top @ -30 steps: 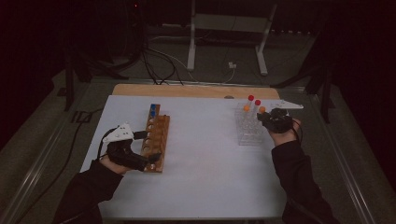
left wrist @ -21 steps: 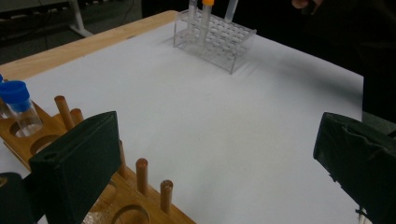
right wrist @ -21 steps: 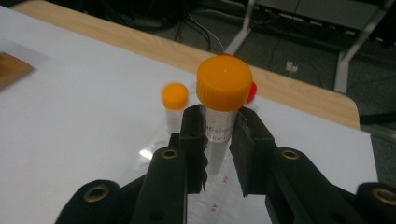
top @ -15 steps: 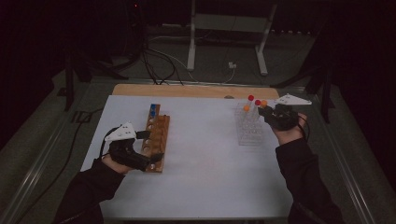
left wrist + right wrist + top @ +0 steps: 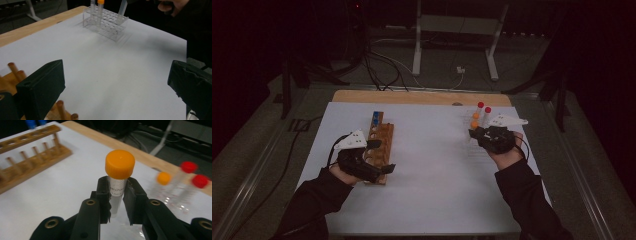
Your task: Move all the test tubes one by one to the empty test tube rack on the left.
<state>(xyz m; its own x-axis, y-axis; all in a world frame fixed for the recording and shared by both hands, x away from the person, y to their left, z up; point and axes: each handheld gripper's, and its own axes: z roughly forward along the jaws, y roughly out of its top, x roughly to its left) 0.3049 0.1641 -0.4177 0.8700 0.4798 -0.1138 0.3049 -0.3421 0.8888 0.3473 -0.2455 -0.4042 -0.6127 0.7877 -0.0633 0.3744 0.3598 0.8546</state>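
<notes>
Right gripper (image 5: 116, 200) clamps an orange-capped tube (image 5: 119, 176) upright just above the clear rack (image 5: 106, 21) at the table's (image 5: 437, 200) right side, so the transfer looks barely begun (three capped tubes stand racked). Left gripper (image 5: 379, 156), jaws wide apart, rests at the wooden rack (image 5: 380, 145), forearm low.

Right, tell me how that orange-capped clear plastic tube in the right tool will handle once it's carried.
The orange-capped clear plastic tube looks empty, so probably light. Its smooth round wall could slip or twist, since the right tool pinches it just below the cap. Laid down, it would likely roll on the flat white sheet.
</notes>
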